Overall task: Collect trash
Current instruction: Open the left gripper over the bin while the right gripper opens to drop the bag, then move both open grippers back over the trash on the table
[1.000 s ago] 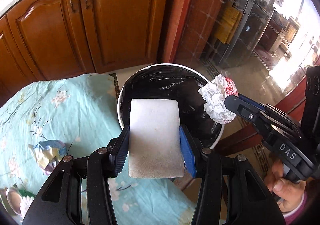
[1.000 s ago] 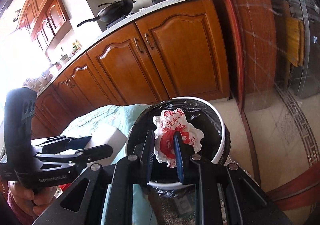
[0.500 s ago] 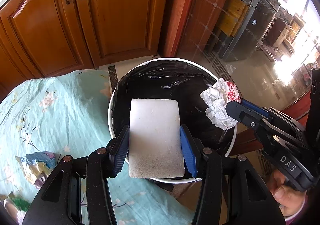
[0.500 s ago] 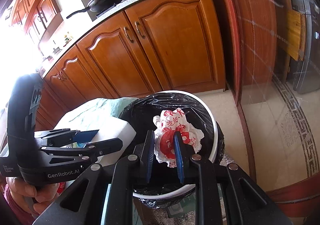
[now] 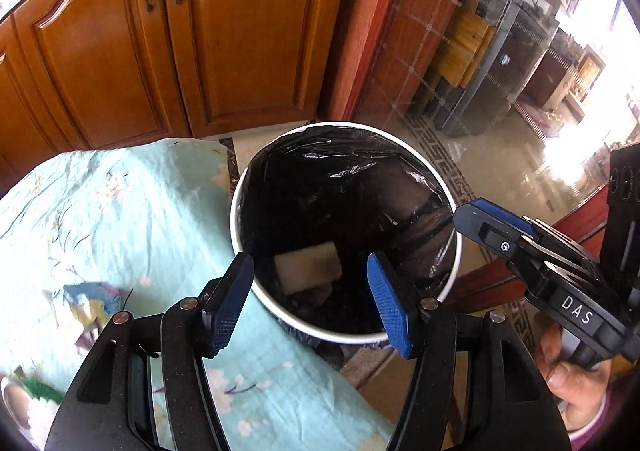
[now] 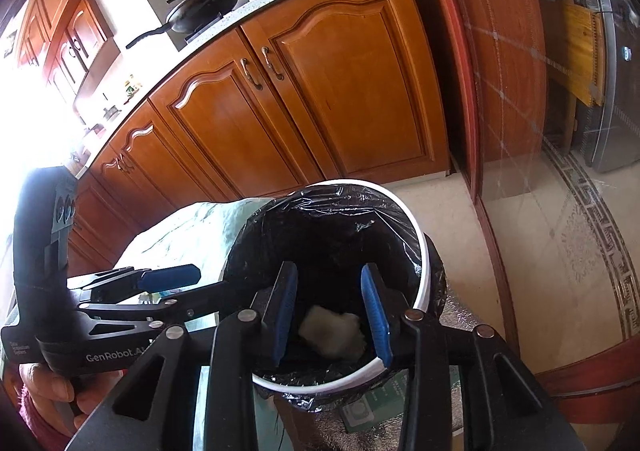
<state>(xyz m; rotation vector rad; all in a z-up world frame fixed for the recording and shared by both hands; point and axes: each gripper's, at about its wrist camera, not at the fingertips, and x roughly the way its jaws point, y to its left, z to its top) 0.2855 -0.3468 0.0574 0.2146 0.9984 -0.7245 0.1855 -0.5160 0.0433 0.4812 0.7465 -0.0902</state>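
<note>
Left gripper (image 5: 312, 283): you hold it over the near rim of the trash bin, jaws spread wide, nothing between the blue pads.
Right gripper (image 6: 330, 309): you hold it above the bin mouth, jaws parted and empty; in the left wrist view its tip (image 5: 476, 217) sits at the bin's right edge.
Trash bin (image 5: 450, 191): white-rimmed round bin lined with a black bag (image 5: 340, 187), standing on the floor just beside the bench.
White foam block (image 5: 308, 267): lying inside the bin near the bottom, pale rectangle, tilted against the liner.
Crumpled paper (image 6: 334, 335): pale wad resting in the bin, seen between your right gripper's fingers; markings cannot be made out in the dark.
Bench (image 5: 120, 219): covered with a light blue floral cloth, its edge touching or overlapping the bin's left side; exact contact cannot be told.
Remaining item on bench: a green-and-white object (image 5: 28, 399) at the lower left edge, too blurred to identify.
Surroundings: wooden cabinet doors (image 5: 240, 31) behind the bin; a black pan (image 6: 204, 9) on the counter.
</note>
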